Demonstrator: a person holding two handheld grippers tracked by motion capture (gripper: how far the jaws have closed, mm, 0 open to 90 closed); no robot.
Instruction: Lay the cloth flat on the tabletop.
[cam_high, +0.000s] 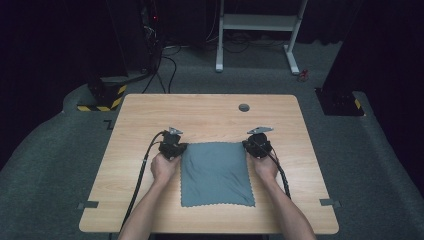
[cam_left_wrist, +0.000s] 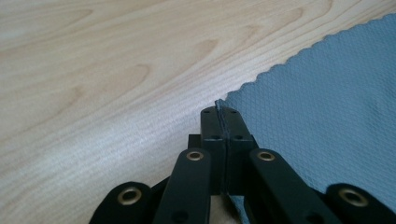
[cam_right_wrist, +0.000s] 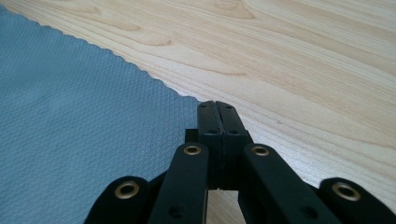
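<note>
A grey-blue cloth lies flat at the centre of the wooden table, its scalloped hem toward you at 6 o'clock. Your left gripper pinches the cloth's 10 o'clock corner, a sliver of fabric edge showing between the closed jaws. Your right gripper sits at the 2 o'clock corner, jaws pressed together; whether fabric is caught there is hard to make out. A dark grommet sits at 12 o'clock.

High view looks down on the whole surface; both gripper views skim close, sharing the cloth's far edge.
</note>
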